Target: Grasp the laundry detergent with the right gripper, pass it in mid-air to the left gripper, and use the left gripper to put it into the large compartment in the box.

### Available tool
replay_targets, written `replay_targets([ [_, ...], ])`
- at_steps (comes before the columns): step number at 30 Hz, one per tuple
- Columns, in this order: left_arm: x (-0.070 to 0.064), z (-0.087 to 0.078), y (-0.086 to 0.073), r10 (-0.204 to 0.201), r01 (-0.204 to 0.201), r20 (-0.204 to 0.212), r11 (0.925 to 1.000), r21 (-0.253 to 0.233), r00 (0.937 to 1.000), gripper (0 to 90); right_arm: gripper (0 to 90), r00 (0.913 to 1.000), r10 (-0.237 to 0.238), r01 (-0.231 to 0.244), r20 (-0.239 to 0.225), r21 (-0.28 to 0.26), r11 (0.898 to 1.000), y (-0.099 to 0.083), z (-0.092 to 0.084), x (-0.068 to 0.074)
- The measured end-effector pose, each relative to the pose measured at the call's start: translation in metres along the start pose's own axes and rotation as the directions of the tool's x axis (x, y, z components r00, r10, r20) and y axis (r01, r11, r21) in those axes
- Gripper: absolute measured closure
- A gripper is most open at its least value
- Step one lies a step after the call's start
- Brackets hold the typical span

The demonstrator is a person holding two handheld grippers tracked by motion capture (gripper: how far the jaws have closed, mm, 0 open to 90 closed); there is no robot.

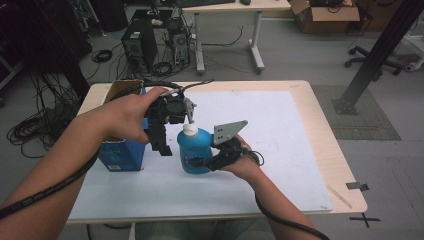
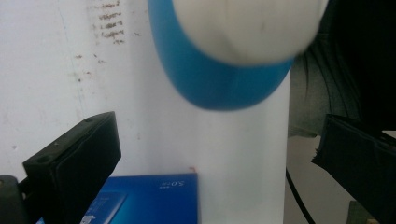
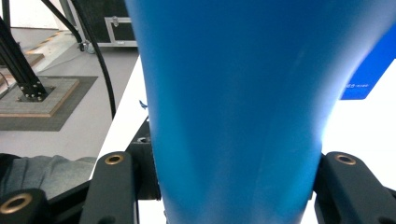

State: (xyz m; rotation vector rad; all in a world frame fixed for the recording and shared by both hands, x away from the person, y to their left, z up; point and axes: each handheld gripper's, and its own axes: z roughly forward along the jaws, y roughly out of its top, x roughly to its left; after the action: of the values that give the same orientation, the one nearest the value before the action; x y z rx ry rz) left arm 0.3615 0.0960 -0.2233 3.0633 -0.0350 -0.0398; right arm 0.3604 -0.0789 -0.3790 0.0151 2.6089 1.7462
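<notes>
A blue bottle (image 1: 194, 151) with a white cap (image 1: 190, 129) stands upright on the white mat (image 1: 280, 135) near the middle of the table (image 1: 327, 150), clamped at its body by the right tongs (image 1: 212, 161). The left tongs (image 1: 162, 145) hover spread apart above and just beside the cap, next to a blue box (image 1: 122, 150).

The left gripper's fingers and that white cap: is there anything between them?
Nothing. In the left gripper view, the open fingers stand apart with the white cap of the blue bottle ahead, and only bare white mat shows in the gap.
</notes>
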Motion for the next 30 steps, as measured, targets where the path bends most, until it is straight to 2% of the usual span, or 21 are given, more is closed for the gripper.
replay_targets([
  [20,-0.002,0.005,0.013,0.026,-0.026,-0.011,0.9997,0.002,0.9996,0.1,44.6,0.9998,-0.003,0.004,-0.022,0.009,1.000,0.004,0.024,-0.001],
  [30,-0.003,0.008,0.017,0.013,-0.013,-0.016,0.9998,0.016,0.9998,0.1,44.6,0.9997,-0.010,0.011,-0.021,0.008,1.000,0.008,0.026,-0.001],
])
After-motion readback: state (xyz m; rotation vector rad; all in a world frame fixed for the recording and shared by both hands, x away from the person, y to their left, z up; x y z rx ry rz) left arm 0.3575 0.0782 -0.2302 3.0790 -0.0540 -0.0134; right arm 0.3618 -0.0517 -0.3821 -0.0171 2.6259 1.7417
